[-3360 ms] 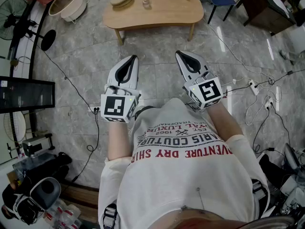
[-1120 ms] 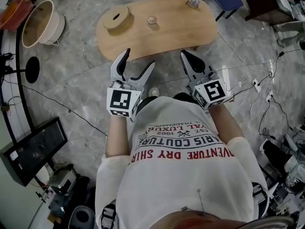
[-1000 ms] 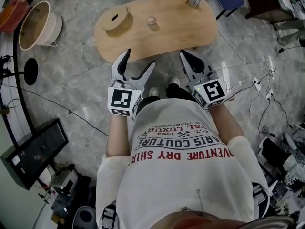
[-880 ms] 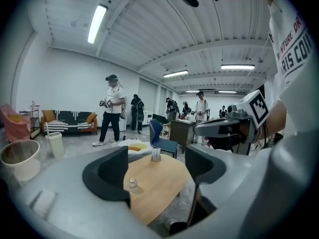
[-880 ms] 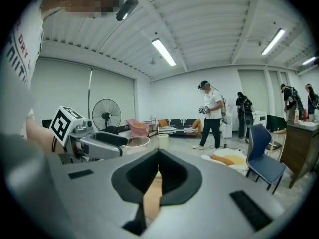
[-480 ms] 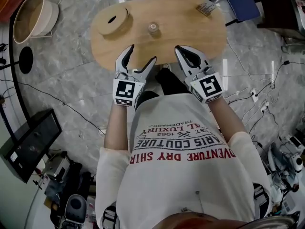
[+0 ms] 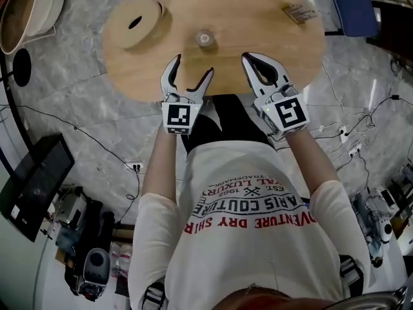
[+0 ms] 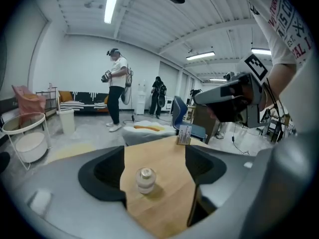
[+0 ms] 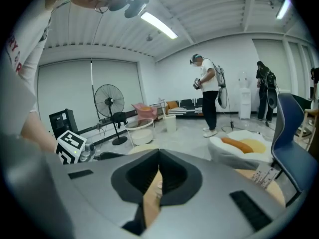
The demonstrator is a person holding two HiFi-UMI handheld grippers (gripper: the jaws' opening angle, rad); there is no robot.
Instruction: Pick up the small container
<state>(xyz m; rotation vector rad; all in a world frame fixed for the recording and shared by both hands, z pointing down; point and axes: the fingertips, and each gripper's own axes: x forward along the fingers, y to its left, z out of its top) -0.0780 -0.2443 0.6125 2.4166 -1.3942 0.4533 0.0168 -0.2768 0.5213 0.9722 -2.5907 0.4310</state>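
While the person is leaning in over the wooden table (image 7: 271, 37), the small container (image 7: 205, 39) is standing upright near the middle of the tabletop, untouched. The left gripper (image 7: 192, 66) is hanging over the table's near edge with its jaws spread wide and nothing between them. Its tips are now lying over the wood, where half a second ago they were only reaching the rim. About three seconds back, both tools were hovering over bare floor with the table far ahead, and the left jaws were then pressed together. They have been standing open for roughly the last second.

From the head view, the container is sitting just ahead of the left gripper, closer to its inner jaw tip and apart from both. In the left gripper view it is showing through the gap, a little left of centre and further along the tabletop.

The right gripper (image 7: 248, 58) is staying closed, its tips meeting and holding nothing, as in every earlier frame. It is also sitting over the near edge now, well to the right of the container. Through the thin slit in the right gripper view a pale shape is showing that may be the container, though the sliver is too narrow to be sure.

A round wooden disc (image 7: 134, 23) is lying towards the table's left end, and a small card (image 7: 299, 11) is lying at its far right. Neither has shifted on the tabletop.
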